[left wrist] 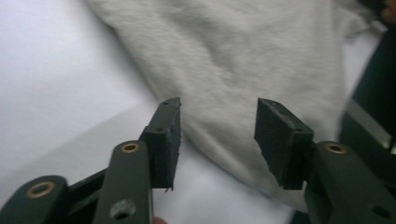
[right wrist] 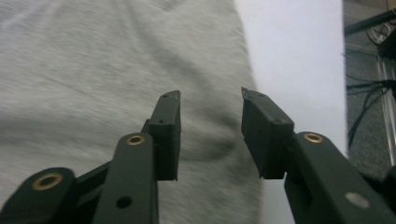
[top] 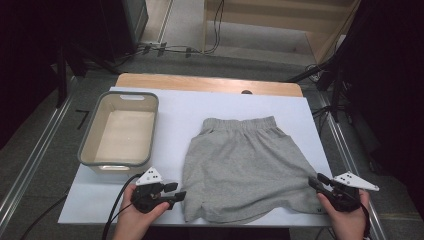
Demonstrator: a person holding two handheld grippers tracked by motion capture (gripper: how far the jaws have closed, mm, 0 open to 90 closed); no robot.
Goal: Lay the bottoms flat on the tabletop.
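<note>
Risk, as I judge it: jaws catch only top layer of grey shorts (top: 247, 167), so hem bunches or slips on lift; uneven pull from two sides skews cloth toward bin (top: 120, 131) at 10 o'clock.

Shorts lie flat mid-table, waistband at 12 o'clock, hem at 6.

Left gripper (top: 176, 191) at 8 o'clock edge of shorts: jaws part-open, nothing pinched, cloth ahead.

Right gripper (top: 316, 181) at 4 o'clock corner: jaws part-open, over fabric, no grip.

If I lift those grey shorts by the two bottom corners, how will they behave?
The grey shorts lie flat with soft wrinkles, so they will probably droop between the left gripper and the right gripper. The knit cloth looks light and unlikely to slip.
</note>
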